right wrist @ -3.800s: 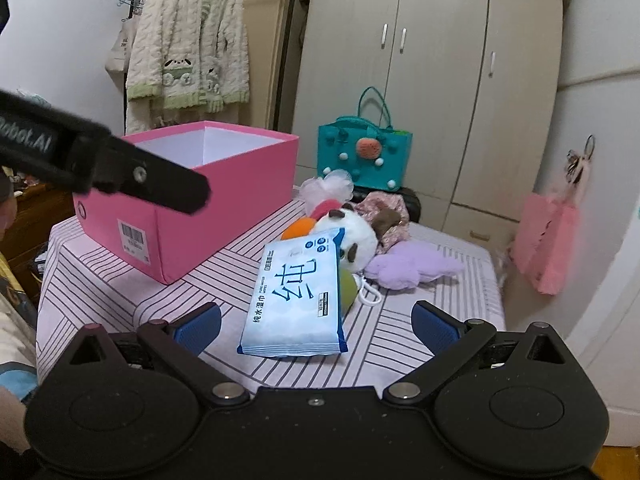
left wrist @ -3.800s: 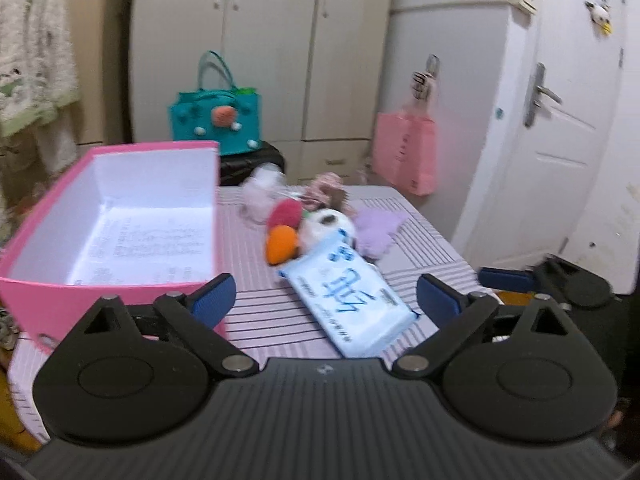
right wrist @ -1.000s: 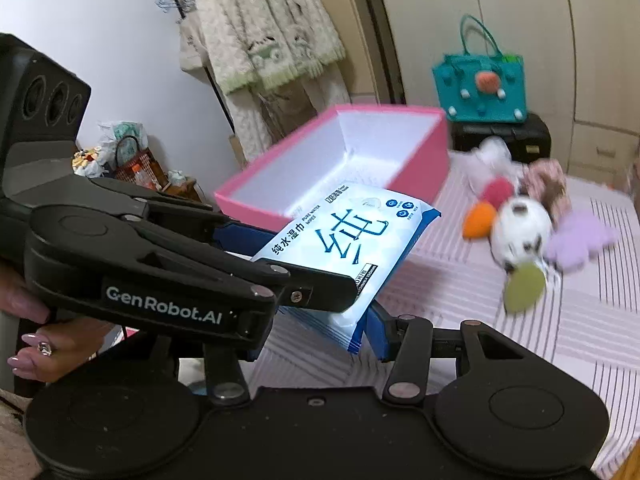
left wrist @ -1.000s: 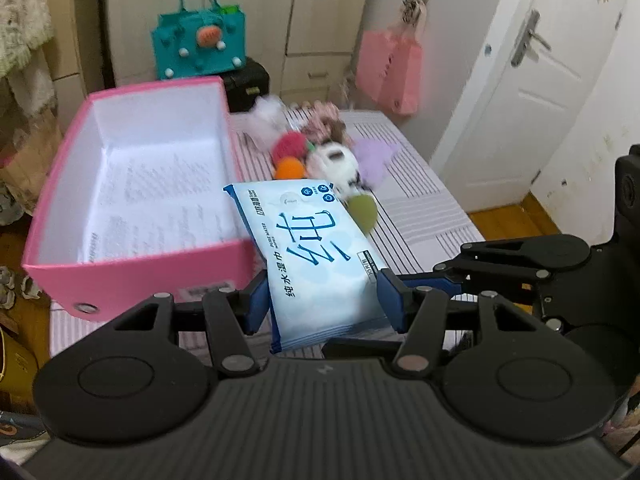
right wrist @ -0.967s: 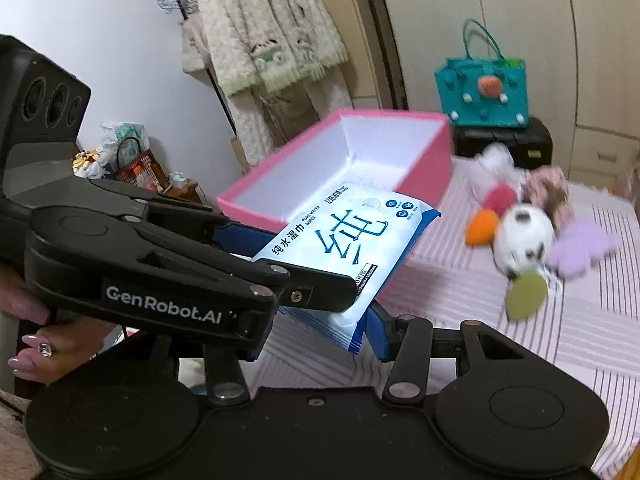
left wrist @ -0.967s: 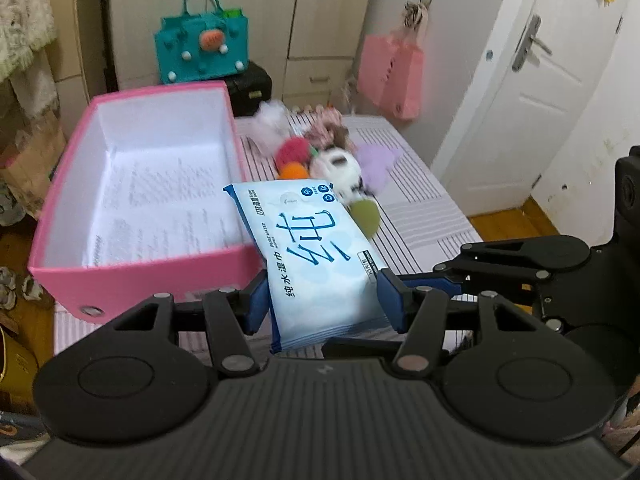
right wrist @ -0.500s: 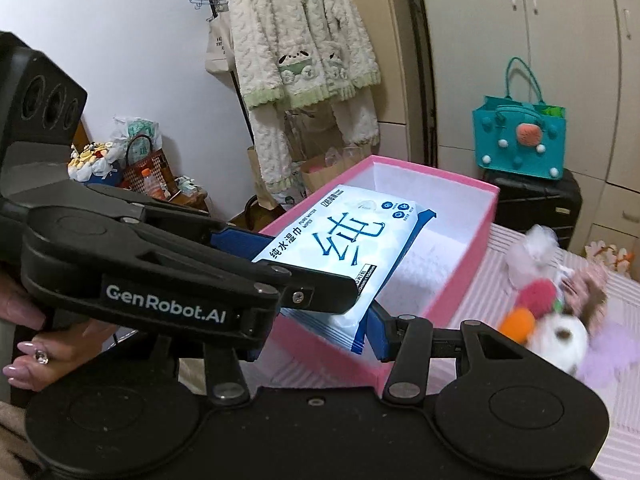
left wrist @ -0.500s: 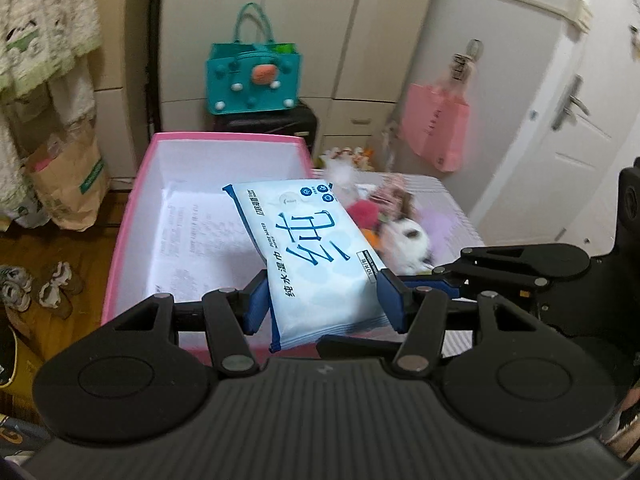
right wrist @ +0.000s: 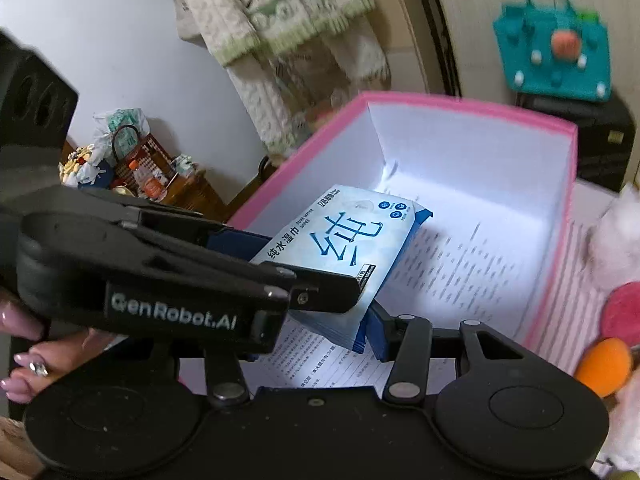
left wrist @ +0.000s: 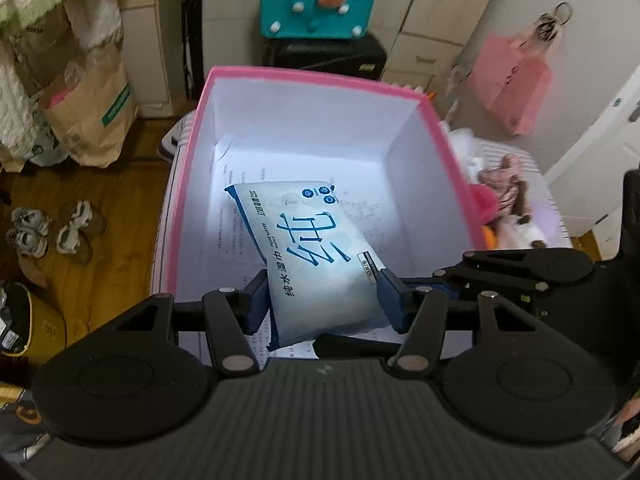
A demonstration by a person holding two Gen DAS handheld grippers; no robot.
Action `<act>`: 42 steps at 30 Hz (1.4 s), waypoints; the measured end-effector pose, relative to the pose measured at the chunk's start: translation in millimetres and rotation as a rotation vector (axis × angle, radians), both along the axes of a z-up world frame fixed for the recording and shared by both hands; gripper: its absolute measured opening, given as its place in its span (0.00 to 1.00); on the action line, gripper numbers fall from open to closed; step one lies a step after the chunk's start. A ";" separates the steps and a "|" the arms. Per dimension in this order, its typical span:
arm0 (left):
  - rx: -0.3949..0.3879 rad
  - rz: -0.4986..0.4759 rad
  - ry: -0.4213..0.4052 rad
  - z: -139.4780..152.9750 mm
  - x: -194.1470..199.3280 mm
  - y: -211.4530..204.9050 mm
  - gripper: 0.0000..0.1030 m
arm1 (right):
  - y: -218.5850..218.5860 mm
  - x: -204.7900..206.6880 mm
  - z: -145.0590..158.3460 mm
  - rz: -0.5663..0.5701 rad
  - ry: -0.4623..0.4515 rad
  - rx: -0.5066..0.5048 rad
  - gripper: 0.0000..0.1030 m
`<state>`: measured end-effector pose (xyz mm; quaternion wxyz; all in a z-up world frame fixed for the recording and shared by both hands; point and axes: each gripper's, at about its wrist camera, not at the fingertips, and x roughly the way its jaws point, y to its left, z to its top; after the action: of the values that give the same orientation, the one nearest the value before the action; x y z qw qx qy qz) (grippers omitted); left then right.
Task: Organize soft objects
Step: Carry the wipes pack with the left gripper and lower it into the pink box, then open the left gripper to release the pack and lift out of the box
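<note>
A pale blue pack of wet wipes [left wrist: 308,256] is held over the open pink box [left wrist: 320,76], whose white inside has a printed paper on the floor. My left gripper [left wrist: 323,300] is shut on the pack's sides. My right gripper [right wrist: 308,336] is shut on the same pack [right wrist: 340,248] from the near end; its left finger is hidden behind the left gripper's body. The box also shows in the right wrist view [right wrist: 472,104]. Plush toys [left wrist: 500,196] lie on the striped table right of the box.
A red ball [right wrist: 624,316] and orange ball [right wrist: 604,364] lie beside the box. A teal bag [left wrist: 318,0] on a black case stands behind. A paper bag [left wrist: 88,116] and shoes [left wrist: 52,228] are on the floor at left. A pink bag [left wrist: 516,80] hangs at right.
Both grippers have carried the wipes pack leftward from the table to above the pink box and tilted down toward its inside. The toys have shifted to the right edge of view.
</note>
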<state>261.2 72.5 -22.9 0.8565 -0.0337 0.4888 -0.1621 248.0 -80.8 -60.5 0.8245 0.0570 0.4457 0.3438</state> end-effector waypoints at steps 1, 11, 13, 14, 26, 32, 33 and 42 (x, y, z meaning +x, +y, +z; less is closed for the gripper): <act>0.004 0.006 0.013 -3.3 3.0 0.9 0.54 | 0.2 4.4 -3.6 0.006 0.028 0.008 0.52; 0.051 0.015 0.039 -10.4 25.5 -3.9 0.53 | 11.6 25.8 -12.5 0.012 0.069 -0.052 0.52; 0.074 0.012 0.015 -8.0 26.7 -6.6 0.53 | 12.2 30.1 -13.3 0.027 0.083 -0.045 0.52; 0.081 0.010 0.014 -7.3 27.3 -6.2 0.53 | 13.6 31.0 -13.6 0.038 0.088 -0.049 0.52; 0.145 -0.040 -0.200 32.6 -29.0 0.0 0.55 | 3.1 2.2 5.7 0.092 0.010 -0.136 0.62; 0.109 -0.054 -0.218 47.0 -55.8 8.8 0.56 | -22.0 -41.2 39.9 0.058 -0.112 -0.129 0.63; 0.105 -0.055 -0.223 49.1 -59.9 10.4 0.57 | -26.8 -48.1 45.4 0.051 -0.131 -0.133 0.63; 0.112 -0.087 -0.261 65.5 -101.0 11.5 0.60 | -50.3 -100.9 83.6 0.021 -0.232 -0.163 0.63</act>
<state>160.3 84.0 42.5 0.9056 0.0567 0.3825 -0.1744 147.0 -131.1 23.1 0.8687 -0.0549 0.3746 0.3194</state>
